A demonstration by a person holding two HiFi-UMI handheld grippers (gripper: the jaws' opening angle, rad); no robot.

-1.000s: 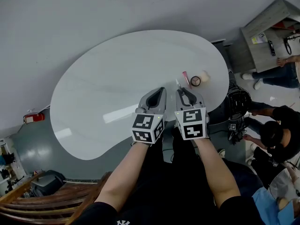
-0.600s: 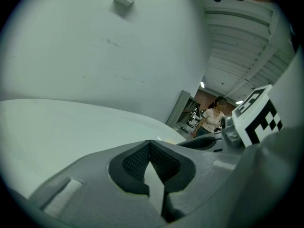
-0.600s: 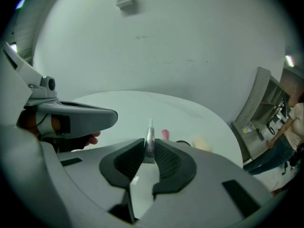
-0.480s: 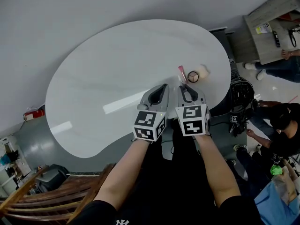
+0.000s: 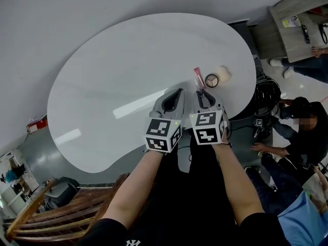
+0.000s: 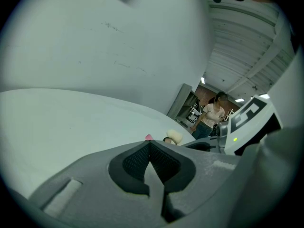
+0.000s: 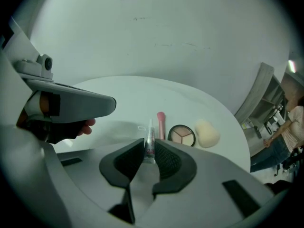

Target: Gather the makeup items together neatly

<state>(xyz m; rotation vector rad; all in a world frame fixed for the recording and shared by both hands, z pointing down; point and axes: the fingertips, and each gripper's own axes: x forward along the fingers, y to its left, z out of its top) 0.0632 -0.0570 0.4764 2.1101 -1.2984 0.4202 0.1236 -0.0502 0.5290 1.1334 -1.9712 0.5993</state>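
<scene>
**Grip.** The right gripper has its fingers clamped on a small clear tube. The tube stands upright between the pads with its nozzle pointing away towards the other items. The left gripper has its fingers pressed together with nothing between them. It is held alongside the right one, at the left in the head view.

**Location of items.** Three items lie in a row on the white tabletop, right of centre in the head view and near the tabletop's right-hand edge. From left to right they are a pink tube, a round compact and a pale sponge. The compact and sponge look to be touching or very nearly so. The pink tube lies just beside the compact.

**Change noted.** Over the last second both grippers have moved in on this group together. The clear tube's nozzle now sits just short of the pink tube's near end, slightly to its left in the right gripper view. The hold on the tube is unchanged, and the left fingers have stayed shut.

**Assessment.** The clear tube appears to be the last stray item, and it is being brought to the row. What probably remains is to set it down parallel to the pink tube, on that tube's left. It needs to go down gently, because a nudge could roll the pink tube out of line.
</scene>
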